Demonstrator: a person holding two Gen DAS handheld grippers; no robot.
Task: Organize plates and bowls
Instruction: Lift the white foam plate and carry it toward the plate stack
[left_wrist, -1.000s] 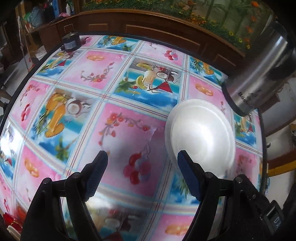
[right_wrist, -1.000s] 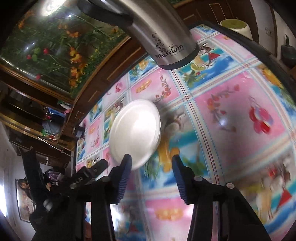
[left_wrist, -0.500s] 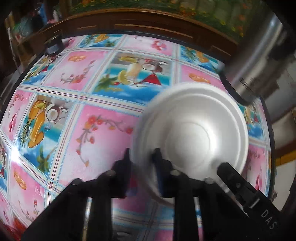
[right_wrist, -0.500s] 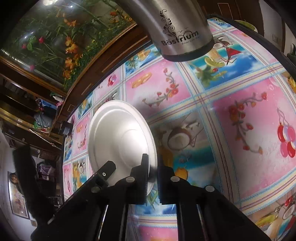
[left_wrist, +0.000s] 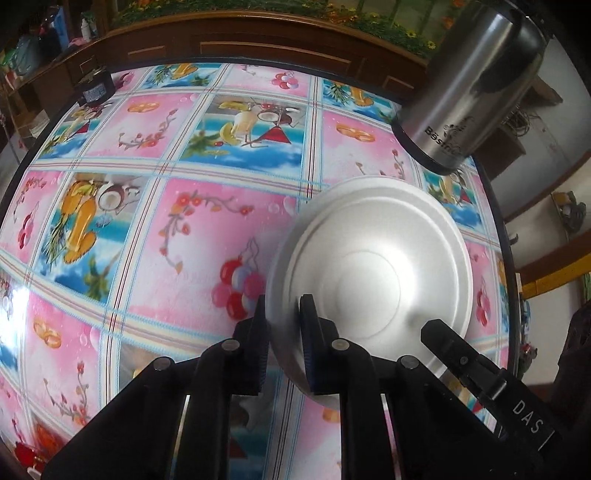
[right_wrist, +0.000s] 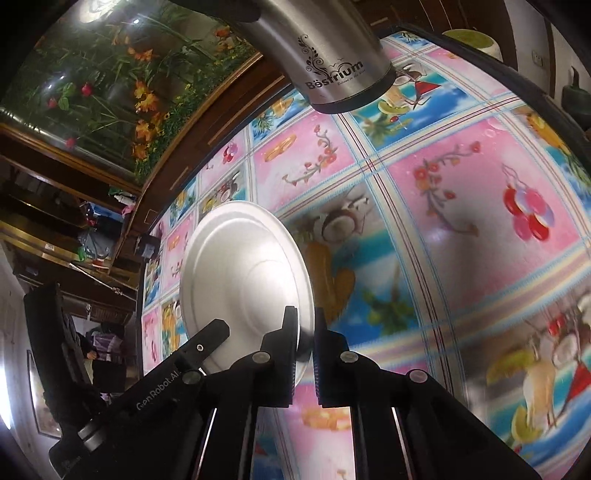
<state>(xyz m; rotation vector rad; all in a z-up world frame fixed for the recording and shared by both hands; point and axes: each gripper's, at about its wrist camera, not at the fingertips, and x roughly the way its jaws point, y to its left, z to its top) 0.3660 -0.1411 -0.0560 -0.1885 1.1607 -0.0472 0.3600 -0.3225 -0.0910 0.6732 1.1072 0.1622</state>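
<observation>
A white foam plate (left_wrist: 373, 273) sits over the colourful tablecloth, its near edge lifted. My left gripper (left_wrist: 282, 314) is shut on the plate's left rim, one finger under it and one on top. My right gripper (right_wrist: 304, 325) is shut on the opposite rim of the same plate (right_wrist: 240, 273). In the left wrist view the right gripper's black finger (left_wrist: 454, 347) reaches in over the plate's lower right edge. In the right wrist view the left gripper's finger (right_wrist: 207, 343) shows at the plate's lower left edge.
A tall steel flask (left_wrist: 469, 92) marked Bestrium stands just behind the plate, seen too in the right wrist view (right_wrist: 328, 62). A small black box (left_wrist: 94, 86) sits at the table's far left edge. A wooden cabinet with a flower picture (right_wrist: 92, 81) runs behind the round table (left_wrist: 147, 221).
Both grippers were open a second ago, beside the plate. They have since closed on its opposite rims, and the plate now fills more of both views.
</observation>
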